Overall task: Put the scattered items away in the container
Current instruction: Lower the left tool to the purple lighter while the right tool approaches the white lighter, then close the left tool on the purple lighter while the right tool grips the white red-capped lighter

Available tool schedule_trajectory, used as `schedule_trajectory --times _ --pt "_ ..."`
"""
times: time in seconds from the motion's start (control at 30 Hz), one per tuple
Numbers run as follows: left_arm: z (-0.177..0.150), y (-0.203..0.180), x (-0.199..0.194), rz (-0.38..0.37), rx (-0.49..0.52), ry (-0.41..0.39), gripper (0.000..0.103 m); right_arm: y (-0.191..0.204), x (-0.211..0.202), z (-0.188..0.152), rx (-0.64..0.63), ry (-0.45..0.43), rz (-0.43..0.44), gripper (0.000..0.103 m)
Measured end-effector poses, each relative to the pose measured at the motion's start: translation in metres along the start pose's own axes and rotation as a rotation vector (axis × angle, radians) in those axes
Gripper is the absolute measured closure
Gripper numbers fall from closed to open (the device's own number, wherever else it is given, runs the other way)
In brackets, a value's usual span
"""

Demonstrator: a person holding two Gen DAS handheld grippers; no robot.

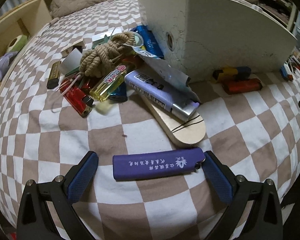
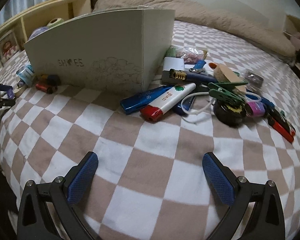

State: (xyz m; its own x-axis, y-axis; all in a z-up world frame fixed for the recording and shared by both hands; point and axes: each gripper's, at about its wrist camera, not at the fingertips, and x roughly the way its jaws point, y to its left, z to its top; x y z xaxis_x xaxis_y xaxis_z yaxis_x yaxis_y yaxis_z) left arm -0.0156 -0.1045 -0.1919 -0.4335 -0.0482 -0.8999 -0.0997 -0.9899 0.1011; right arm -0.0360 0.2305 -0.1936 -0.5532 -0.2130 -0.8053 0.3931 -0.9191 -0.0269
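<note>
A purple lighter [image 1: 157,165] lies flat on the checked blanket between the open fingers of my left gripper [image 1: 150,167]; its metal end touches the right pad [image 1: 214,172], the left pad stands apart. The white shoe box [image 1: 206,34] stands beyond, with a pile of lighters, a rope knot [image 1: 108,53] and a lilac lighter [image 1: 160,92] at its left. In the right wrist view my right gripper [image 2: 150,169] hangs open over bare blanket. The box [image 2: 102,54] is ahead to the left; a blue lighter [image 2: 144,99] and a red-and-white lighter [image 2: 168,102] lie ahead.
A wooden oval piece [image 1: 182,126] lies under the lilac lighter. Red and dark lighters [image 1: 242,84] sit by the box's right side. A heap of clips [image 2: 224,92], cord and small items spreads to the right. A wooden headboard shelf [image 2: 50,12] and pillow [image 2: 210,14] are behind.
</note>
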Motion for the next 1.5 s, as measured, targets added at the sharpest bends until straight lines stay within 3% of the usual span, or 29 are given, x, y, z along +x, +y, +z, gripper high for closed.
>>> schedule_trajectory --times 0.23,0.4,0.5,0.6,0.67,0.77,1.0,1.27,1.5 --pt "-0.002 -0.004 -0.002 0.059 -0.076 0.014 0.0 -0.015 0.019 0.022 -0.017 0.034 0.01 0.0" --pt "-0.002 -0.003 -0.003 0.058 -0.104 0.01 0.0 -0.022 0.025 0.032 0.079 0.007 -0.082 0.0" --pt "0.0 -0.004 -0.004 0.051 -0.1 0.002 0.008 -0.022 0.02 0.031 0.116 -0.018 -0.119 0.0" --pt "0.0 -0.008 -0.007 0.049 -0.083 -0.008 0.015 -0.028 0.017 0.031 0.214 -0.032 -0.06 0.024" --pt "-0.001 -0.01 -0.009 0.044 -0.07 -0.017 0.021 -0.033 0.02 0.033 0.311 -0.03 0.016 0.028" --pt "-0.001 -0.012 -0.011 0.042 -0.059 -0.022 0.021 -0.024 0.024 0.038 0.322 -0.042 -0.009 0.034" --pt "-0.003 -0.013 -0.013 0.024 -0.052 -0.027 0.021 -0.018 0.019 0.034 0.357 -0.074 0.033 0.075" --pt "-0.005 -0.016 -0.015 0.011 -0.051 -0.026 0.021 -0.008 0.0 0.011 0.315 -0.05 0.08 0.08" --pt "-0.007 -0.02 -0.018 -0.021 -0.049 -0.026 0.021 0.026 -0.02 -0.008 0.178 0.013 0.156 0.08"
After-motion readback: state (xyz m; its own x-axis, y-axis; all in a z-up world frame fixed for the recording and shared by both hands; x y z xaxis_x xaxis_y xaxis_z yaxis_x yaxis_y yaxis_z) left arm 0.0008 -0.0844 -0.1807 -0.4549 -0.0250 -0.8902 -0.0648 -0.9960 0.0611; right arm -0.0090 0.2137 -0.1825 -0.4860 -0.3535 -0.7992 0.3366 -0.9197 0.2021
